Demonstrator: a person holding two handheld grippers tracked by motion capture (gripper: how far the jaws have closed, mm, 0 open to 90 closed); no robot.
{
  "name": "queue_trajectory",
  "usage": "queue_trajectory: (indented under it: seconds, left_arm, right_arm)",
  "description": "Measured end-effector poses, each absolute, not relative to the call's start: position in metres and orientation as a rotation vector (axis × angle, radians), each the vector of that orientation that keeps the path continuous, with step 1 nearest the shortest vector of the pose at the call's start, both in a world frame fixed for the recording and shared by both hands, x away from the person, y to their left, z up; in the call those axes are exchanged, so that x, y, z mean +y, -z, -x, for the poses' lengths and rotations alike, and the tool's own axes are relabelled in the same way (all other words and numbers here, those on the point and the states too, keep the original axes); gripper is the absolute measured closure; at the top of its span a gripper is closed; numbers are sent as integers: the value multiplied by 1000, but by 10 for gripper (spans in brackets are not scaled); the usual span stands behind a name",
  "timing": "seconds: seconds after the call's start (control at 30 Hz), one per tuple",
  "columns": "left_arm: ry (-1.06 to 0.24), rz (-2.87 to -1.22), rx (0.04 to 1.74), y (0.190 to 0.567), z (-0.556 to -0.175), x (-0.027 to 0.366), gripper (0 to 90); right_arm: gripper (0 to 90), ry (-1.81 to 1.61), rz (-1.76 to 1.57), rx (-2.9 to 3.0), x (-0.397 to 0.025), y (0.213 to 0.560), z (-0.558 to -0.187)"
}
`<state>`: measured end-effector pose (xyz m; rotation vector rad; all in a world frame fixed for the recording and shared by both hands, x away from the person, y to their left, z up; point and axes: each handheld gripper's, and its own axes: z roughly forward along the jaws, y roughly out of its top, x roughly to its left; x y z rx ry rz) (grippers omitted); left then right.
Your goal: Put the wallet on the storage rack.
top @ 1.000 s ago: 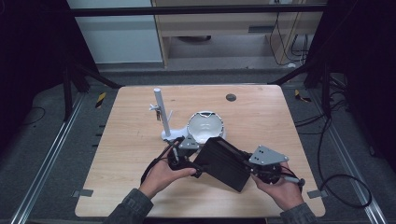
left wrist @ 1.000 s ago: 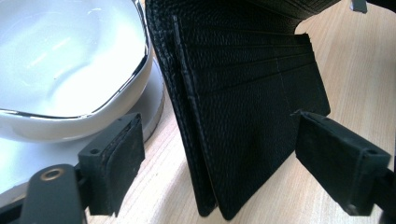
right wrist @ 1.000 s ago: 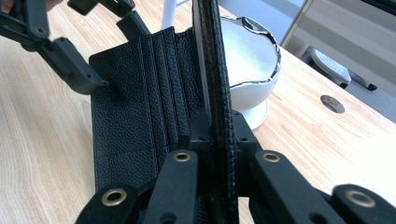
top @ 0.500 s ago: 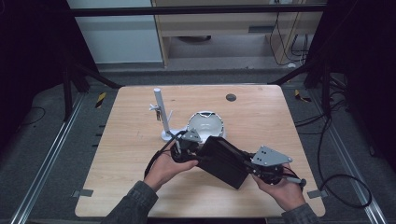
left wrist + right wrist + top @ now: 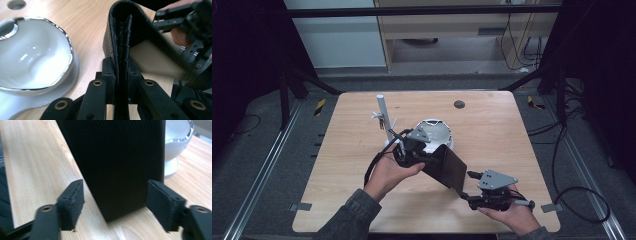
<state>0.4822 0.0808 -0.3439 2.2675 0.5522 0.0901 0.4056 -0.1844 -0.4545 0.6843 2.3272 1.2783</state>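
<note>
Wallet (image 5: 446, 166), black leather, stands on edge on table (image 5: 492, 125) beside white bowl (image 5: 437, 131). Left gripper (image 5: 414, 155) jaws clamped on its folded edge; right gripper (image 5: 469, 196) jaws apart, straddling its lower corner.

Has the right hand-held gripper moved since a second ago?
Yes. The right hand-held gripper has drawn back toward the table's near edge, away from the white bowl-shaped holder, and its jaws now stand open off the black wallet.

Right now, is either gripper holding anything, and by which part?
The left gripper is shut on the black leather wallet, clamping its folded edge. The right gripper is open, straddling its other end.
</note>
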Motion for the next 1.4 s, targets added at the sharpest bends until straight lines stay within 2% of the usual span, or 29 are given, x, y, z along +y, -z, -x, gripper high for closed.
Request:
queue_trajectory:
  seconds: [0.2, 0.5, 1.03, 1.4]
  left_arm:
    - [-141, -2278, 548, 318, -483, 88, 809]
    - [-191, -2248, 565, 289, -487, 94, 809]
    - [-239, -2215, 604, 268, -507, 90, 810]
    - [-314, -2203, 633, 248, -515, 91, 810]
  right_arm:
    - [161, -1260, -864, 2271, -198, 467, -419]
    - [78, -1080, -1265, 2112, -224, 489, -456]
    - [60, -891, -1384, 2108, -224, 509, -474]
    - [36, -905, -1411, 2102, -227, 512, -474]
